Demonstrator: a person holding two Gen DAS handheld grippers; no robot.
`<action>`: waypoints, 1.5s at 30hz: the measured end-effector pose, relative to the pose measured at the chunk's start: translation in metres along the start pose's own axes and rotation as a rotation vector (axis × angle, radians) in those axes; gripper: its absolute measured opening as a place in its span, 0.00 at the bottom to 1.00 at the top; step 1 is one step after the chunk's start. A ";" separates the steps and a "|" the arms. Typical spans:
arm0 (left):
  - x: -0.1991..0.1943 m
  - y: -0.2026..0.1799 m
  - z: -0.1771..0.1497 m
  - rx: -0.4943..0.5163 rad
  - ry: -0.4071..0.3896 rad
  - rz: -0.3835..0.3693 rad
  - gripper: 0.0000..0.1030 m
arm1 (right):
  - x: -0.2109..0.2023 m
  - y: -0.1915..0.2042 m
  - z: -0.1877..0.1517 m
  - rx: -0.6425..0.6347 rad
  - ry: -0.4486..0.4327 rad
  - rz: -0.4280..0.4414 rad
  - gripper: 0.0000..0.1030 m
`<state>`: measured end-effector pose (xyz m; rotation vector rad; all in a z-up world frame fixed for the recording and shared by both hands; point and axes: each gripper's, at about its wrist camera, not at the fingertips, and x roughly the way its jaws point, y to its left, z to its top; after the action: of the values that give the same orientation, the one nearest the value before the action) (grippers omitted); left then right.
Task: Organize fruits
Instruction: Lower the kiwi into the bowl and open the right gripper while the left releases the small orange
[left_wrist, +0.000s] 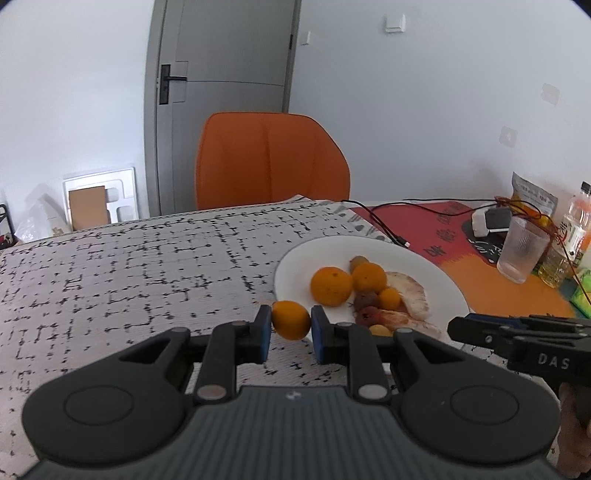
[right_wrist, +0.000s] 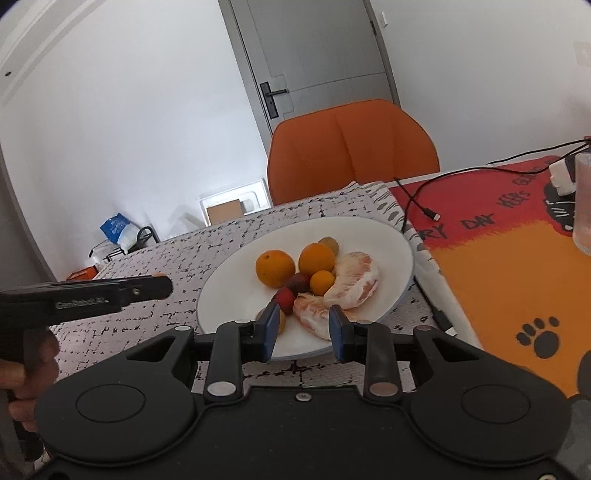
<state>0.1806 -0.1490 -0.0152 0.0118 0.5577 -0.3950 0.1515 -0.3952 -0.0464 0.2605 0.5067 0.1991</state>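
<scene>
**A:** What fills the room from where you stand?

**B:** The table (left_wrist: 129, 266) under a white cloth with black broken lines, an orange chair (left_wrist: 271, 166) pushed up at its far side, and a grey door (left_wrist: 221, 74) behind that. Off to the right lies a red and orange mat (right_wrist: 517, 266) with paw prints, a black cable (right_wrist: 413, 199) trailing over it.

**A:** And the fruit?

**B:** Nearly all on the white plate (right_wrist: 229, 295), which sits on the cloth beside the mat. Two peeled pomelo pieces (right_wrist: 354, 280) lie toward its right, two oranges (right_wrist: 275, 267) side by side at the middle, a small kumquat (right_wrist: 322, 282) touching the pomelo, and dark red little fruits (right_wrist: 284, 297) in front of them.

**A:** Anything off the plate?

**B:** One small orange fruit (left_wrist: 291, 319). The left gripper (left_wrist: 291, 325) has it pinched between its blue pads (left_wrist: 264, 332), held above the cloth just left of the plate's near rim.

**A:** The right gripper?

**B:** The right gripper (right_wrist: 302, 332) hangs over the plate's near edge, its fingers narrowly parted. The nearer pomelo piece shows in the gap, but the pads aren't pressing on it.

**A:** Smaller things?

**B:** A ribbed glass (left_wrist: 522, 251) on the mat.
</scene>
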 end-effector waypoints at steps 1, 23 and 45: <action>0.002 -0.003 0.001 0.004 0.000 -0.003 0.21 | -0.002 -0.002 0.000 0.000 -0.001 -0.002 0.30; 0.003 -0.018 0.005 0.023 0.009 0.025 0.29 | -0.006 -0.012 -0.005 0.031 -0.001 -0.001 0.31; -0.056 0.027 -0.008 -0.056 -0.040 0.132 0.84 | -0.018 0.026 0.001 -0.012 -0.018 0.008 0.69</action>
<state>0.1429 -0.1025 0.0041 -0.0126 0.5251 -0.2506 0.1327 -0.3749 -0.0298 0.2522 0.4864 0.2076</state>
